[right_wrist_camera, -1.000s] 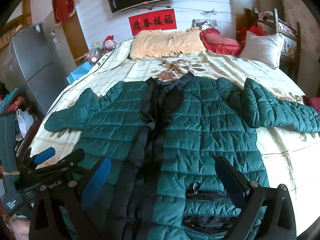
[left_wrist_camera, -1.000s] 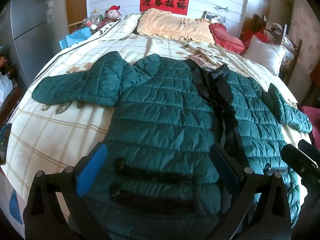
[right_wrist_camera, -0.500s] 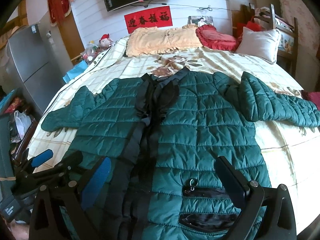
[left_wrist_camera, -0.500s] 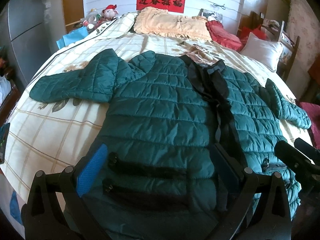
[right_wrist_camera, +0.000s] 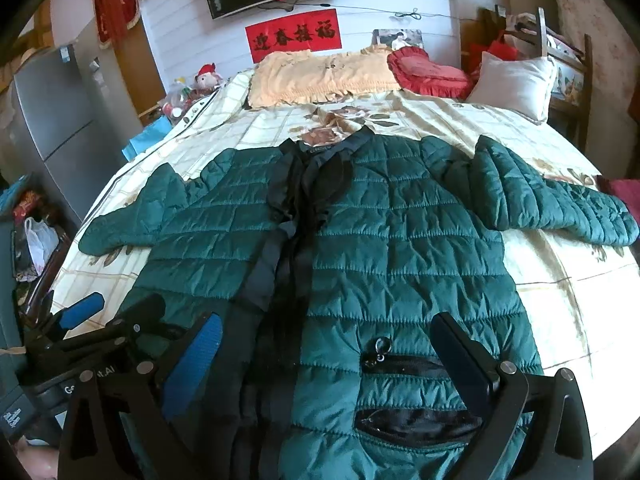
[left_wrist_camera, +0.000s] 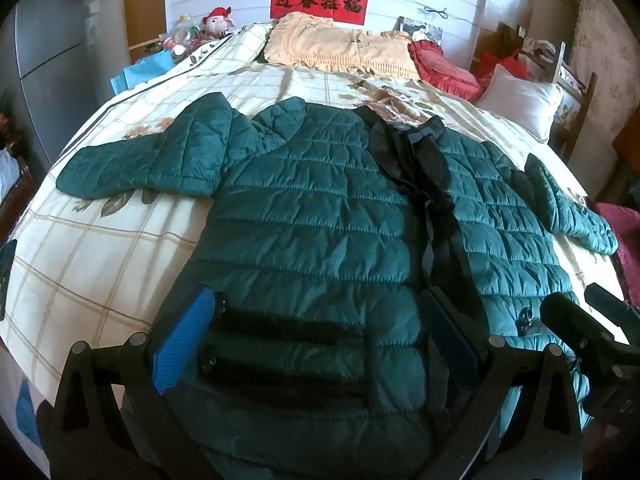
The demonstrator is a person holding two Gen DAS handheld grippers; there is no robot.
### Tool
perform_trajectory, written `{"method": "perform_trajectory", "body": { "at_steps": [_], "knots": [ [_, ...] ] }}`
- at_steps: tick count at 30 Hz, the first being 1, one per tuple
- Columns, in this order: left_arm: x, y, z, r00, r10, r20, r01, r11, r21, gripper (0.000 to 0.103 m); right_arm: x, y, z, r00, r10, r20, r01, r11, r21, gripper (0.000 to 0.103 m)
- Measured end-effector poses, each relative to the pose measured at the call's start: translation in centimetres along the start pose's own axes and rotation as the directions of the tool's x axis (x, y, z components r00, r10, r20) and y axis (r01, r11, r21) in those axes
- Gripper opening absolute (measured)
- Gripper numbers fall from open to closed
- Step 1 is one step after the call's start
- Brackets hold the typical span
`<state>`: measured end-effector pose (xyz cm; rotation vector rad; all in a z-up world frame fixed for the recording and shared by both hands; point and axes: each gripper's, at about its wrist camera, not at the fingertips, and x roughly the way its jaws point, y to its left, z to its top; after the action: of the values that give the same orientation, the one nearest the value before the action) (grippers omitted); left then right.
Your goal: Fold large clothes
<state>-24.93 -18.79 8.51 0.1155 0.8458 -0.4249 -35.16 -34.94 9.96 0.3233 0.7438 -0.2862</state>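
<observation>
A dark green quilted jacket [left_wrist_camera: 320, 216] lies flat, front up, on the bed, with black placket and collar and both sleeves spread sideways. It also shows in the right wrist view [right_wrist_camera: 400, 248]. My left gripper [left_wrist_camera: 320, 332] is open, its fingers straddling the two black pocket zips at the jacket's lower left hem. My right gripper [right_wrist_camera: 328, 360] is open over the lower right hem, above a zip pull [right_wrist_camera: 382, 350] and pocket. The left gripper shows at the lower left of the right wrist view [right_wrist_camera: 116, 316].
The bed [left_wrist_camera: 100, 248] has a cream checked floral cover. A yellow pillow [left_wrist_camera: 340, 46], a red cushion [left_wrist_camera: 440, 66] and a white pillow [left_wrist_camera: 520, 100] lie at its head. A grey fridge [right_wrist_camera: 52, 120] stands left. A wooden chair [right_wrist_camera: 568, 80] stands right.
Both grippers have edged forward and down over the jacket's hem. The jacket has not moved and the jaws stay open.
</observation>
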Motion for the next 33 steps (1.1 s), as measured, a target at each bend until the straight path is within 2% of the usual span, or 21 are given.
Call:
{"method": "perform_trajectory", "body": {
  "at_steps": [6,33],
  "knots": [
    [-0.11,-0.25,-0.66,1.000,-0.004,-0.010,0.004,1.000,0.002,0.102,-0.03,-0.02,-0.12,0.999,-0.015,-0.038,0.016,1.000,0.013,0.103],
    [0.24,0.35,-0.61,1.000,-0.006,-0.019,0.006,1.000,-0.019,0.102,0.81,-0.05,-0.27,1.000,-0.009,-0.015,0.009,1.000,0.012,0.103]
  ]
}}
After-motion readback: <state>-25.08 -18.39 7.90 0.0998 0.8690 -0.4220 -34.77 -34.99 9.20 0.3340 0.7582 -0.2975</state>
